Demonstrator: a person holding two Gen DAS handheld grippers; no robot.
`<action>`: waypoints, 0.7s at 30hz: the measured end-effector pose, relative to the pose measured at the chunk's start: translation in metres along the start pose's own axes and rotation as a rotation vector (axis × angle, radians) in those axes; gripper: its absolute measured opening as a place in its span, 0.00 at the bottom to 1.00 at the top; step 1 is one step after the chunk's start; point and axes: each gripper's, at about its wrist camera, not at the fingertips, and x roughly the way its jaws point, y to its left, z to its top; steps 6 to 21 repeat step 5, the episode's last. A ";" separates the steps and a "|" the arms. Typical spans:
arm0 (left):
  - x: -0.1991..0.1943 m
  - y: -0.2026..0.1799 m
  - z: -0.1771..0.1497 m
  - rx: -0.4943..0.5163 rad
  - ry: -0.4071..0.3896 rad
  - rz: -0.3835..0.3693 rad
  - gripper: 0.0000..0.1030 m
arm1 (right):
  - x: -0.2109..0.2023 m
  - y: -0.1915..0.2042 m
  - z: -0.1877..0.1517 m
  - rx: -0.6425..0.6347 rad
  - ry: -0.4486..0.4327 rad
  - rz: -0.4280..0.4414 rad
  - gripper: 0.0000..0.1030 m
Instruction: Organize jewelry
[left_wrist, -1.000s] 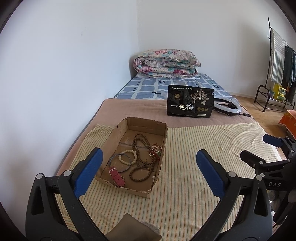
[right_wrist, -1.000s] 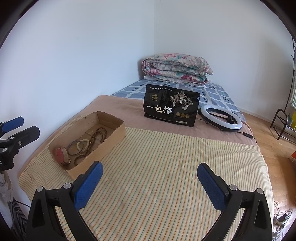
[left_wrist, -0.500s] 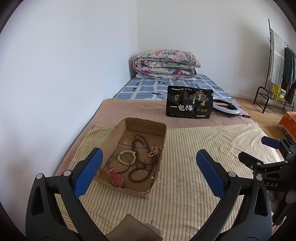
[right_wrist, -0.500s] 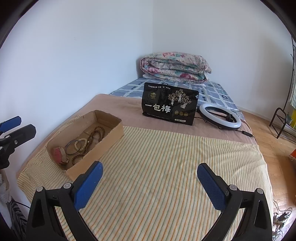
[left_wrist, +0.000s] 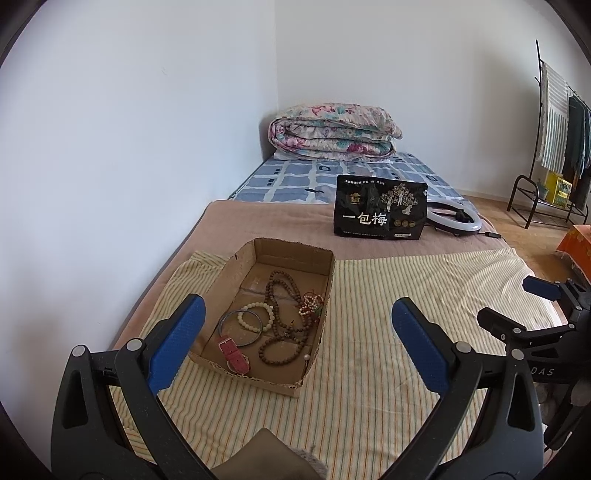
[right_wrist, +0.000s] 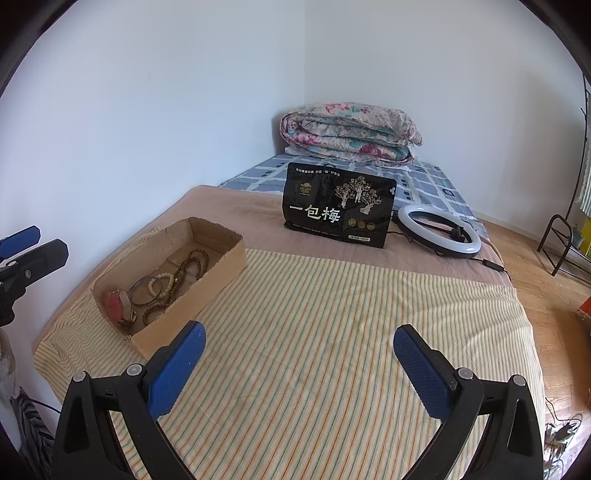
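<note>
Hovering left hand-held gripper (left_wrist: 295, 339), fingers spread, above cardboard box (left_wrist: 317, 343)

One cardboard box (left_wrist: 258, 273), one black pouch (left_wrist: 380, 214), one ring light (left_wrist: 456, 221), one folded quilt (left_wrist: 332, 131)

Light: bright, soft daylight from right of the grippers.
Shadows: faint, inside cardboard box (left_wrist: 291, 254).
Glare: none on white wall (right_wrist: 147, 110).
Focus: sharp throughout.
Edges: strong fisheye bowing, black corners.
</note>
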 end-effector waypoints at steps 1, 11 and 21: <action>0.000 0.000 0.000 0.001 -0.004 0.005 0.99 | 0.000 0.000 0.000 0.000 0.000 0.000 1.00; -0.002 0.001 -0.002 0.005 -0.010 0.007 0.99 | -0.001 -0.001 -0.001 0.001 0.001 -0.001 1.00; -0.002 0.001 -0.002 0.005 -0.010 0.007 0.99 | -0.001 -0.001 -0.001 0.001 0.001 -0.001 1.00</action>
